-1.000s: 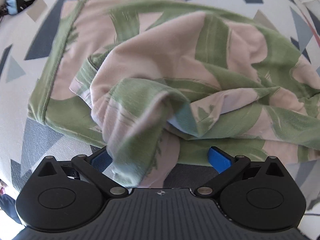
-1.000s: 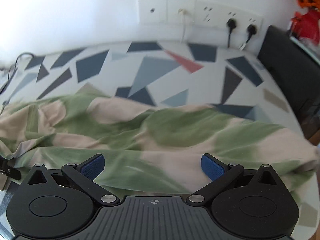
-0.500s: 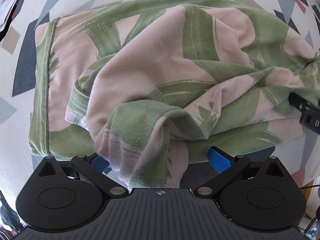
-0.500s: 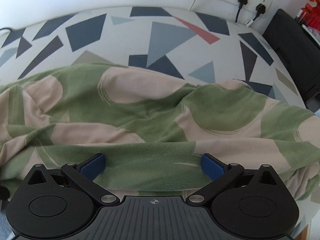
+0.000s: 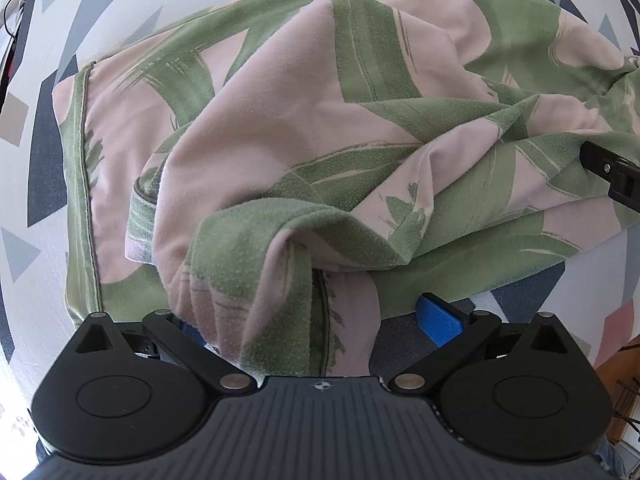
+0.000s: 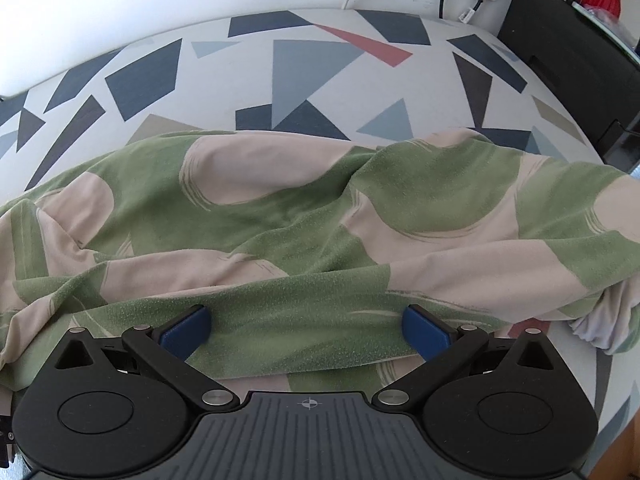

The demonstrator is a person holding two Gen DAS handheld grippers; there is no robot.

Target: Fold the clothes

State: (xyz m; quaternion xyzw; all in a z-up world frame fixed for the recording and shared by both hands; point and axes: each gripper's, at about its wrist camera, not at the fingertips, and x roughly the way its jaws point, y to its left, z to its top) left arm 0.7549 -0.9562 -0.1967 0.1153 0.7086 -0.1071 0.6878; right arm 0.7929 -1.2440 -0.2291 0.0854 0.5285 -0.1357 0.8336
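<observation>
**Inspector:** Where was the garment (image 5: 304, 128) found?

**Assistant:** It was found spread and bunched on the patterned counter (image 6: 320, 64), filling the centre of both views. A hemmed edge was seen flat at the left of the left wrist frame, while a thick bundle of folds was gathered at lower centre.

**Inspector:** How was the left claw (image 5: 320, 320) noted?

**Assistant:** Its pads were recorded wide apart. A hanging fold was draped over the left pad, which was largely hidden; nothing was pinched. The cloth was judged to be bunched there because the claw was pushed under it rather than closed on it.

**Inspector:** And the right claw (image 6: 306, 330)?

**Assistant:** Its jaws were likewise recorded spread, with a green edge of the garment lying between the pads, ungripped. Part of it was seen at the right edge of the left wrist frame, against the cloth.

**Inspector:** What was concluded?

**Assistant:** The near edge was judged to be straddled at both ends so that it could be seized and carried over. No fold was considered complete.
</observation>
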